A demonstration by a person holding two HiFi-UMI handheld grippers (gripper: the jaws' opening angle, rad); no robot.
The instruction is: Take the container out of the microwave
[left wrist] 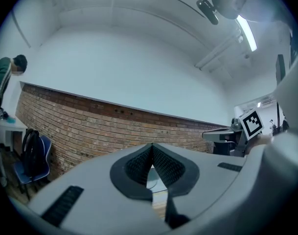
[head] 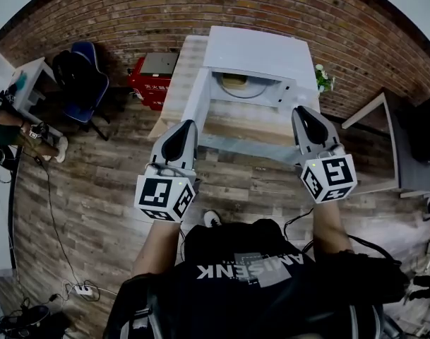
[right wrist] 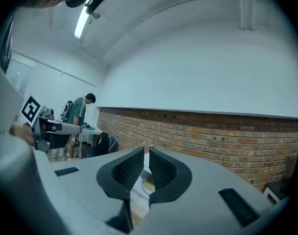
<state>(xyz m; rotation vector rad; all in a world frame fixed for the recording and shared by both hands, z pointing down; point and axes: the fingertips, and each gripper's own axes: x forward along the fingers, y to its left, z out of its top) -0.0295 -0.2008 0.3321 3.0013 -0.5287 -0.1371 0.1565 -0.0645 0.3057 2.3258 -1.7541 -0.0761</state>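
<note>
A white microwave (head: 253,54) stands on a wooden table (head: 236,127) ahead of me, its door (head: 195,96) swung open to the left. Inside the cavity a tan container (head: 235,81) rests on the round turntable. My left gripper (head: 186,126) is held level short of the table's front left, jaws shut and empty. At the front right my right gripper (head: 300,111) is likewise shut with nothing held. In the left gripper view the pads of the left gripper (left wrist: 151,149) meet. A sliver of the turntable (right wrist: 148,182) shows past the right gripper (right wrist: 145,153) in the right gripper view.
A red cabinet (head: 152,80) stands left of the table, and a blue chair with a black backpack (head: 80,73) further left. A person (head: 4,119) is at the far left edge. A small plant (head: 322,78) and a white side table (head: 370,111) are to the right. Cables (head: 56,232) lie on the floor.
</note>
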